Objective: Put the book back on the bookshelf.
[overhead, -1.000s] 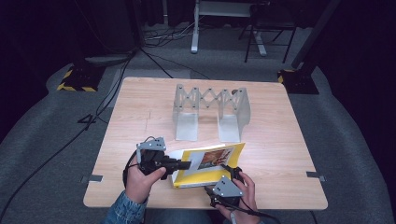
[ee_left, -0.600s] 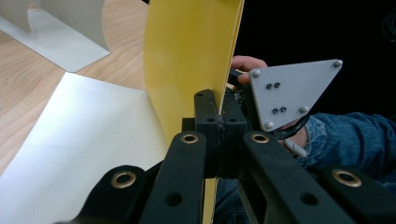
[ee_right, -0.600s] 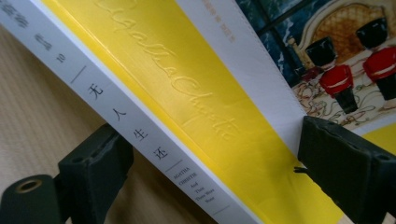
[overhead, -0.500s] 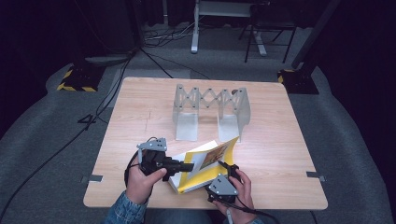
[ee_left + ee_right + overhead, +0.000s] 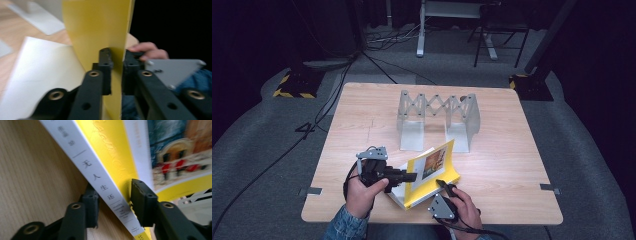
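Item, left: left gripper (image 5: 404,176), held in the person's left hand at the near left of the desk (image 5: 362,115). Its jaws have just been opening a little and stand either side of the yellow front cover (image 5: 100,27) of the book (image 5: 427,175); in the left gripper view a sliver of gap shows at one pad, so the hold on the cover looks loose or just let go. White inner pages (image 5: 37,75) lie exposed beside the raised cover.

Item, centre: book, yellow softcover with a white spine (image 5: 100,182), near the front edge of the desk, its cover lifted and the volume tilted off the wood.

Item, right: right gripper (image 5: 446,186), jaws having just been closing, set across the spine end of the book, one under it, one on the cover; whether both pads press I cannot tell.

Item, rear: grey expanding book rack (image 5: 437,117), standing empty behind the book, apart from it.

Step judged in hand: raising the book upright. Next move calls for a firm hold at the spine, then a lift toward the rack.
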